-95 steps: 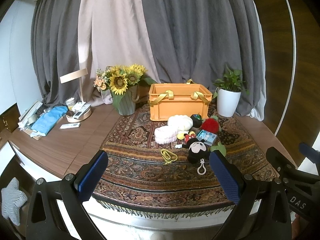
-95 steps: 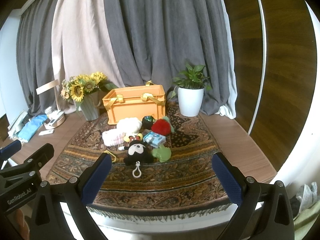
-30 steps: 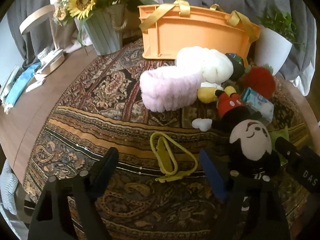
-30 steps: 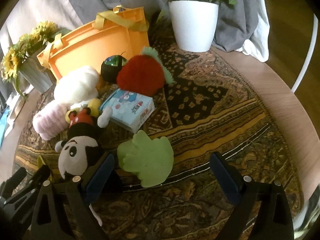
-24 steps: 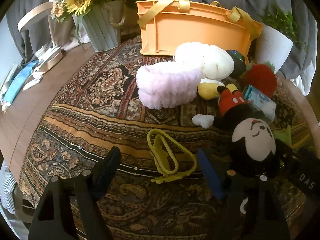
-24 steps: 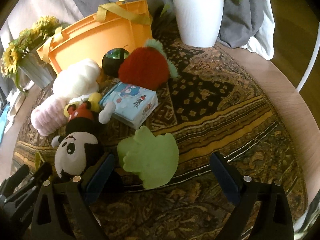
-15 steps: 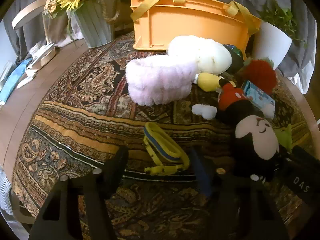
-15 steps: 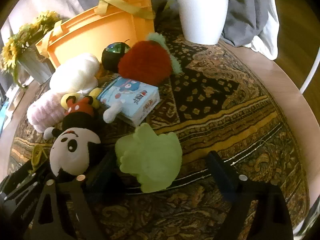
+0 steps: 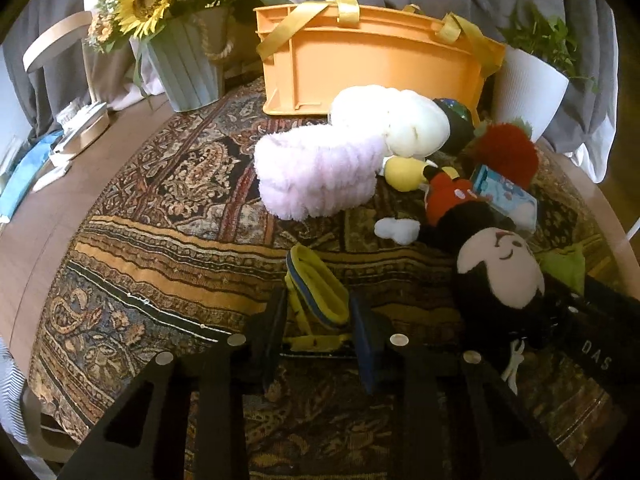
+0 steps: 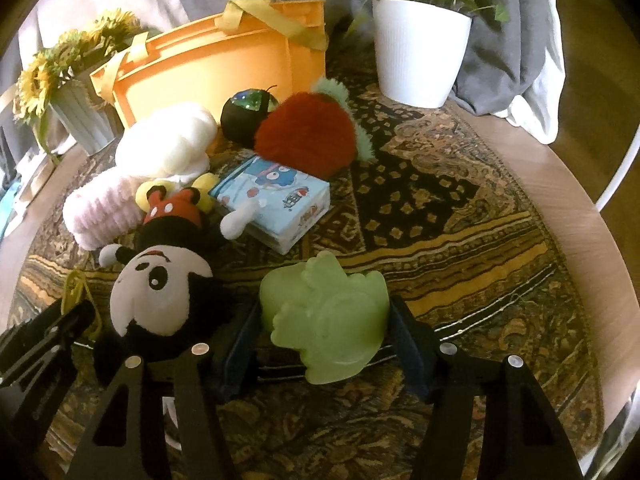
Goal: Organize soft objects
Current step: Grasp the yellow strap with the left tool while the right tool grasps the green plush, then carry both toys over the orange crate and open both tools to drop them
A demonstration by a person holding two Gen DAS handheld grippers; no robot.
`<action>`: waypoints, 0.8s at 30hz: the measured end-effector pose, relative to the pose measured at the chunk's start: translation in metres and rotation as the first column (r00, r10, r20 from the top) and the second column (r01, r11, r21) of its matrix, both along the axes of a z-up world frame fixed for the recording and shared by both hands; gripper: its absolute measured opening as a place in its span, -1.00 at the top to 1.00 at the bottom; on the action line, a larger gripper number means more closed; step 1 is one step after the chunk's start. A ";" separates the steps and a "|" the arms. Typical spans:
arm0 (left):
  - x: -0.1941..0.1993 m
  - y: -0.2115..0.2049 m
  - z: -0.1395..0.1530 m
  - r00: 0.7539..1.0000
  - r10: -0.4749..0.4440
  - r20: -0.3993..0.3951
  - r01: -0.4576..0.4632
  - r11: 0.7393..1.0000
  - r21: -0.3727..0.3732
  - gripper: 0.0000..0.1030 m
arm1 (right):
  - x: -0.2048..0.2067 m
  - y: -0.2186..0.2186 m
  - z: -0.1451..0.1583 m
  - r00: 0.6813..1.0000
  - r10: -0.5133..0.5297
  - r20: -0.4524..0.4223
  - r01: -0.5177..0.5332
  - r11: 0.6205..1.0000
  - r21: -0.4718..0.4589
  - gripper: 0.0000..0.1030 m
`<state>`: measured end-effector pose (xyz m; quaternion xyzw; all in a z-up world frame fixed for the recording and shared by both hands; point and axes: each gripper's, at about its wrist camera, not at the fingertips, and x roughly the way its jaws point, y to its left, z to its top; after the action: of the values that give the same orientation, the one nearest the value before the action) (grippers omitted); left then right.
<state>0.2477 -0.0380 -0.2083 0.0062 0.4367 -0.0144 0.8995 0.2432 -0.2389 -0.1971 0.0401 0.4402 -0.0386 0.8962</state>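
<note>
My left gripper [image 9: 318, 320] is shut on a yellow and blue band [image 9: 316, 290] lying on the patterned rug [image 9: 168, 248]. My right gripper [image 10: 324, 340] is shut on a green soft toy [image 10: 326, 320] on the rug. A mouse plush [image 10: 160, 280] lies between the two grippers and also shows in the left wrist view [image 9: 496, 276]. Behind lie a pink fluffy band [image 9: 316, 178], a white plush [image 9: 396, 120], a red fluffy toy [image 10: 308, 134], a black ball [image 10: 246, 114] and a blue tissue pack [image 10: 276, 200]. An orange basket [image 9: 376, 60] stands at the back.
A sunflower vase [image 9: 184, 60] stands left of the basket. A white plant pot [image 10: 420, 52] stands to its right. A round lamp base and a blue cloth [image 9: 20, 184] lie on the wooden table at the far left. Grey curtains hang behind.
Both grippers have moved down and forward to the rug. The left jaws have closed on the yellow band. The right jaws have closed on the green toy.
</note>
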 end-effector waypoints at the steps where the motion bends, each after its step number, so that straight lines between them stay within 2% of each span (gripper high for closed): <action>1: -0.001 -0.001 0.002 1.000 -0.002 0.006 0.002 1.000 0.002 0.38 | -0.001 -0.001 0.002 1.000 -0.001 0.005 0.001 1.000 0.002 -0.24; 12: -0.008 0.000 0.043 0.994 -0.022 0.104 0.025 0.999 -0.024 0.38 | -0.009 0.001 0.043 0.996 0.003 0.091 -0.004 1.000 0.015 -0.24; 24: -0.003 0.011 0.103 0.969 -0.071 0.235 0.081 0.996 -0.031 0.38 | -0.007 0.020 0.095 0.977 0.047 0.206 -0.052 0.999 0.017 -0.24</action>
<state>0.2443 -0.0269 -0.1054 0.0065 0.3271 -0.0568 0.9433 0.2361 -0.2186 -0.1018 0.0430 0.3465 -0.0069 0.9370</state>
